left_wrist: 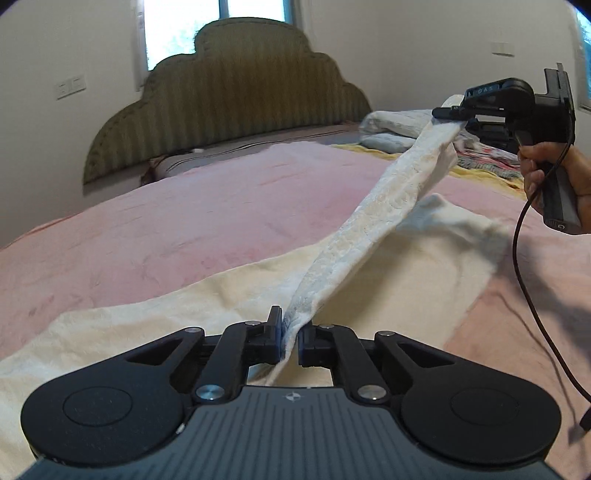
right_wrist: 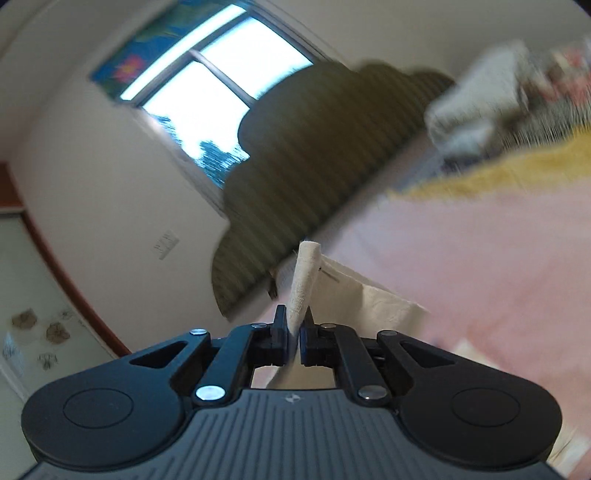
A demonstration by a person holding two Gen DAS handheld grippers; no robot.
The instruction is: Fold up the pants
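Left wrist: we log left tongs [left_wrist: 290,338] pinching cream pants [left_wrist: 373,218], cloth stretched taut w/ rest lying on pink bed [left_wrist: 166,221]; right tongs [left_wrist: 452,112] clamp far end, raised. Right wrist: right tongs [right_wrist: 293,338] pinching pants [right_wrist: 304,284] edge; bkgd blurred, headboard [right_wrist: 295,166] behind.

Location: domestic bedroom. Evidence: wide bed covered by pink fleece blanket [left_wrist: 184,206]; scalloped olive-green striped upholstered headboard [left_wrist: 229,92] against white plaster wall [left_wrist: 55,48]. Glazed window with pale frame [left_wrist: 218,22] directly behind headboard; foliage visible outside. White wall switch plate [left_wrist: 71,86] left of headboard. Heap of household textiles at far side of bed: white quilted bedding [left_wrist: 395,123], yellow knitted throw [left_wrist: 476,171], multicoloured patterned fabric [left_wrist: 491,157]. Right wrist view blurred; floral blue roller blind [right_wrist: 155,48] above window.
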